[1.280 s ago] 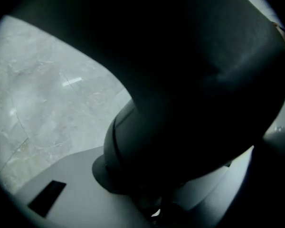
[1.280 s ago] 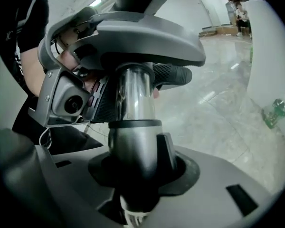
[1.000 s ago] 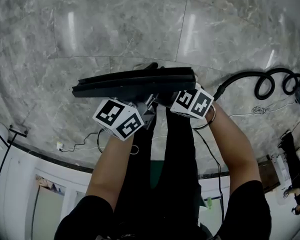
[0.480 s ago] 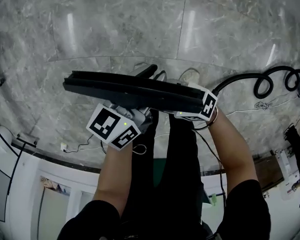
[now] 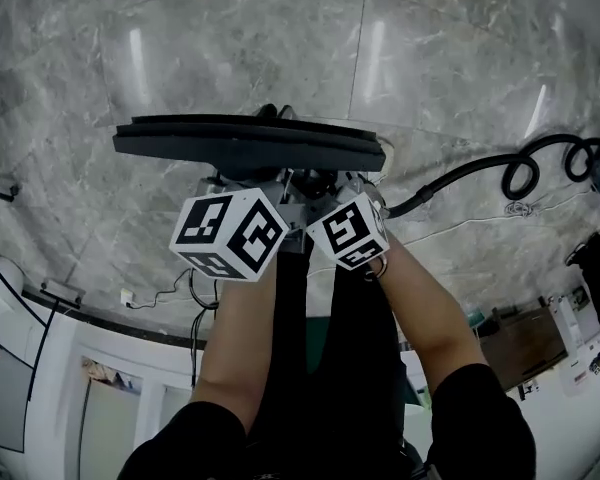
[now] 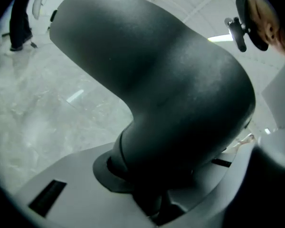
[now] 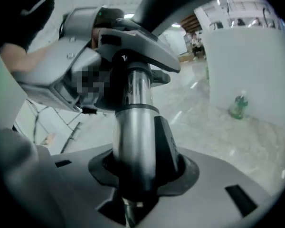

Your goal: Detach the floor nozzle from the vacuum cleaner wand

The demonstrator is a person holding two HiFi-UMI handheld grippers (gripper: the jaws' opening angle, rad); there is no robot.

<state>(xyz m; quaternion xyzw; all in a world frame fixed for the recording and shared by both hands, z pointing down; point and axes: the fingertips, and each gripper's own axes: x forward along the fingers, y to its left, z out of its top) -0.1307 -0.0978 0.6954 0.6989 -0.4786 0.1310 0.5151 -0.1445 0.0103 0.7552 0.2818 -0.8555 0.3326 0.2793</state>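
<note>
The black floor nozzle [image 5: 242, 144] hangs level above the marble floor, held in front of the person. In the left gripper view its thick black elbow neck [image 6: 171, 103] fills the frame, and my left gripper [image 6: 152, 196] is shut on its base. My right gripper [image 7: 133, 194] is shut on the silver wand tube [image 7: 133, 127], at the black collar [image 7: 164, 141]. In the head view the two marker cubes sit side by side just below the nozzle, with the left gripper [image 5: 270, 190] and right gripper [image 5: 325, 190] mostly hidden under them.
A black hose [image 5: 520, 168] coils over the floor at the right, with thin cables [image 5: 165, 288] near the person's feet. A white ledge [image 5: 100, 368] runs along the lower left. A green bottle [image 7: 238, 106] stands by a white wall in the right gripper view.
The nozzle has swung from tilted to level and risen in the head view. The right cube has moved left, beside the left cube, and both cubes have turned.
</note>
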